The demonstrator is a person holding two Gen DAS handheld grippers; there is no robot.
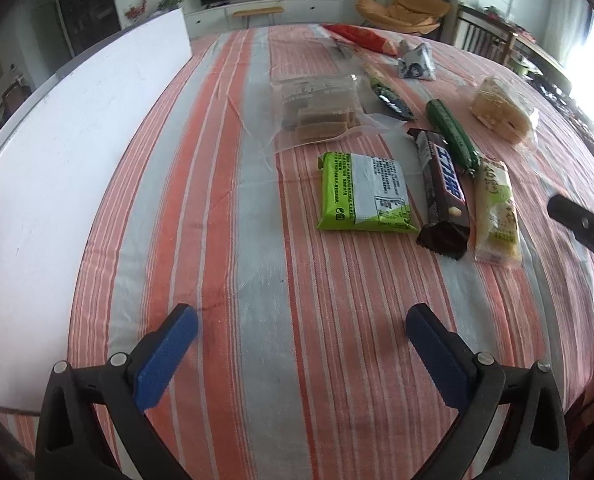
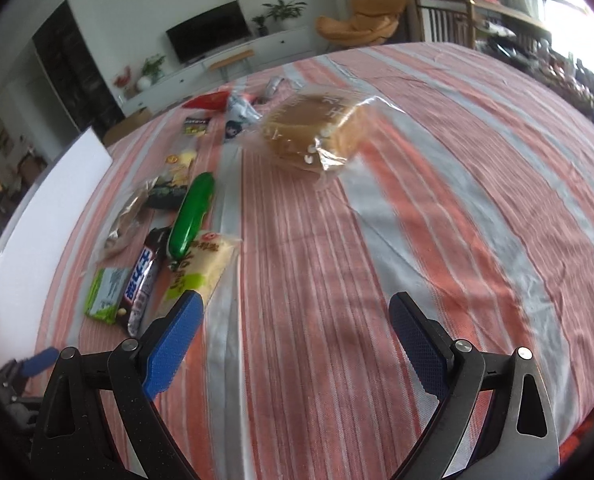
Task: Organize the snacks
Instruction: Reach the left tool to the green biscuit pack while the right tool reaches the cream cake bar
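A table covered by an orange-and-grey striped cloth [image 1: 225, 216] carries a big white flat board [image 1: 69, 152] along its left side. The snacks lie in a loose row towards the right and far part of the cloth: a clear bag of brown wafer bars [image 1: 317, 112], a wrapped round bun [image 2: 317, 132], a lime-green and white flat packet [image 1: 365, 198], a dark brown chocolate bar [image 1: 445, 192], a pale yellow wrapped cake [image 1: 497, 212] and a green sausage-shaped stick [image 1: 453, 134]. The left gripper [image 1: 301, 330] hangs spread wide over bare cloth near the viewer, pinching nothing; the right gripper [image 2: 297, 316] is likewise spread and empty.
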